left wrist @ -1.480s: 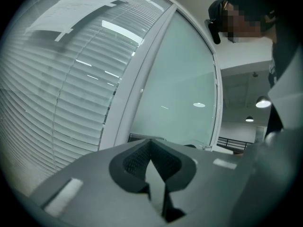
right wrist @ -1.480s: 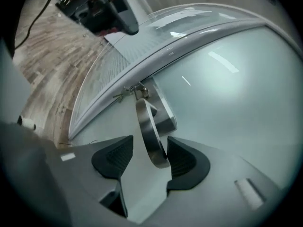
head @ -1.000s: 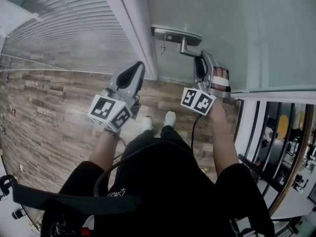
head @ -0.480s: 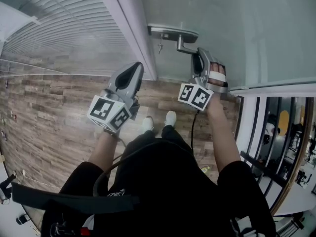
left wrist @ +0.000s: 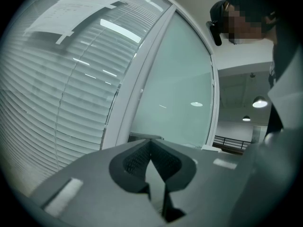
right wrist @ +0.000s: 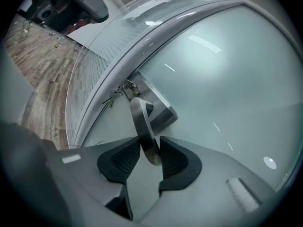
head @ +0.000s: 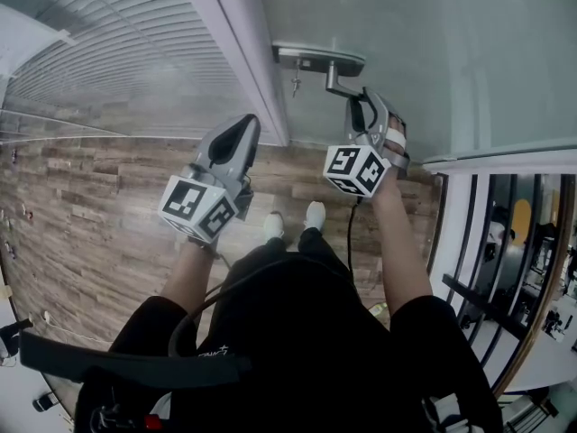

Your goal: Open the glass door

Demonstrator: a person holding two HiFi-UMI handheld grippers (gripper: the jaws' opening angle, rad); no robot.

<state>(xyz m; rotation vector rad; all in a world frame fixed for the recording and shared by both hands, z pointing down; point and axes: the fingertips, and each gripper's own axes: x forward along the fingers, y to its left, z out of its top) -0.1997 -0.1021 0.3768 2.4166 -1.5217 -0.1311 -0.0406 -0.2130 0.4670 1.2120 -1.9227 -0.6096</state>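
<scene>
Right tool (right wrist: 151, 151): jaws just closed onto the lever handle (right wrist: 142, 122) of the glass door (right wrist: 227, 70), wrist since rolled, so unlatching seems begun; left tool (left wrist: 151, 142) idle, jaws together, empty.

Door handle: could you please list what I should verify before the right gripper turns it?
1. The door handle sits between the jaws of the right gripper, which have just been closing: ok.
2. Jaws press both sides of the handle: ok.
3. Grip lies near the handle's free end: ok.
4. The keys hang at the lock, apart from the jaws: ok.
5. The left gripper is shut, empty, clear of the handle: ok.
6. The glass door is unlocked: cannot tell.
</scene>
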